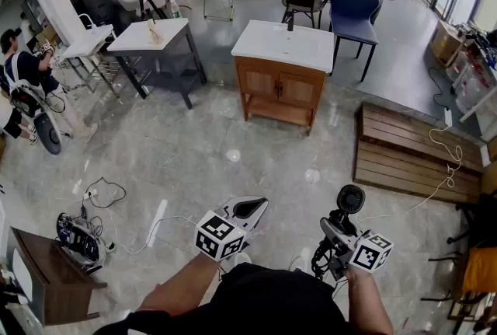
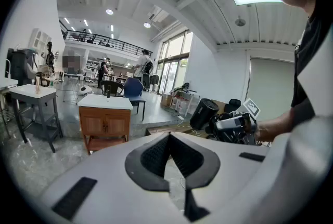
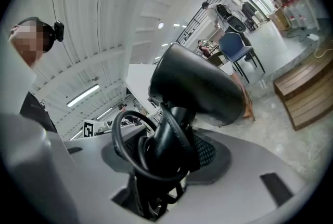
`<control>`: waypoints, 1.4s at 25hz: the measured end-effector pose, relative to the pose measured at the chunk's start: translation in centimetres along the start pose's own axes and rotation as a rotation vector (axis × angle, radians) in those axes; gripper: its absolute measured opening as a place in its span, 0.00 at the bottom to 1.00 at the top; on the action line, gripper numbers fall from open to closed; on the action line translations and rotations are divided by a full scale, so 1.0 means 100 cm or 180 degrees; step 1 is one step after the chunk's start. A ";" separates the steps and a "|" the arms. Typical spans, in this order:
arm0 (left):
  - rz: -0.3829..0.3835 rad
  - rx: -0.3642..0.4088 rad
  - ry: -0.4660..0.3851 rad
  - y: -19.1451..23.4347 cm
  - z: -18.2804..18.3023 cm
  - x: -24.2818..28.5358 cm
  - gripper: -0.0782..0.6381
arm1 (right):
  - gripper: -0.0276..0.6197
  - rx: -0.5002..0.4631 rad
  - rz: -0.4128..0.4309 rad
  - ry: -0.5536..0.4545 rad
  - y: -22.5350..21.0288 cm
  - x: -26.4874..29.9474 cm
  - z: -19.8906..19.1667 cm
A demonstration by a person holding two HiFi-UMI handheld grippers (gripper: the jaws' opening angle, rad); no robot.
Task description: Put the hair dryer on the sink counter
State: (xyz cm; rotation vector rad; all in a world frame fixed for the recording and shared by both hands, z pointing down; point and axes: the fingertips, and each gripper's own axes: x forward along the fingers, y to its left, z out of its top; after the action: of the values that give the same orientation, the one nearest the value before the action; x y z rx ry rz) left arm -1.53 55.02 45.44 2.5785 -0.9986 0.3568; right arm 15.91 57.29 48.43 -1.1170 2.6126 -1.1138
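Head view: right gripper (image 1: 335,232) near level

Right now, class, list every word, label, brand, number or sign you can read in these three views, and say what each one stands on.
Readable words, brands or numbers: none in any view.
Marker cube at left: black-and-white square patterns only, no letters.
Marker cube at right: the same kind of pattern, no letters.
Hair dryer: no label shows.
Cardboard box: any print is too small to read.
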 end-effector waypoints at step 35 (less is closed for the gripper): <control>-0.0089 -0.0050 -0.0005 0.087 -0.019 -0.078 0.11 | 0.39 0.0086 -0.0026 -0.0239 0.060 0.083 -0.015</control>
State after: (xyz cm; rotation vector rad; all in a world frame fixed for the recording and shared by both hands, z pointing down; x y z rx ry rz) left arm -13.28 54.44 46.44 2.5762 -0.9609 0.3385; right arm 5.75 55.54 47.16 -1.1420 2.5311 -1.0831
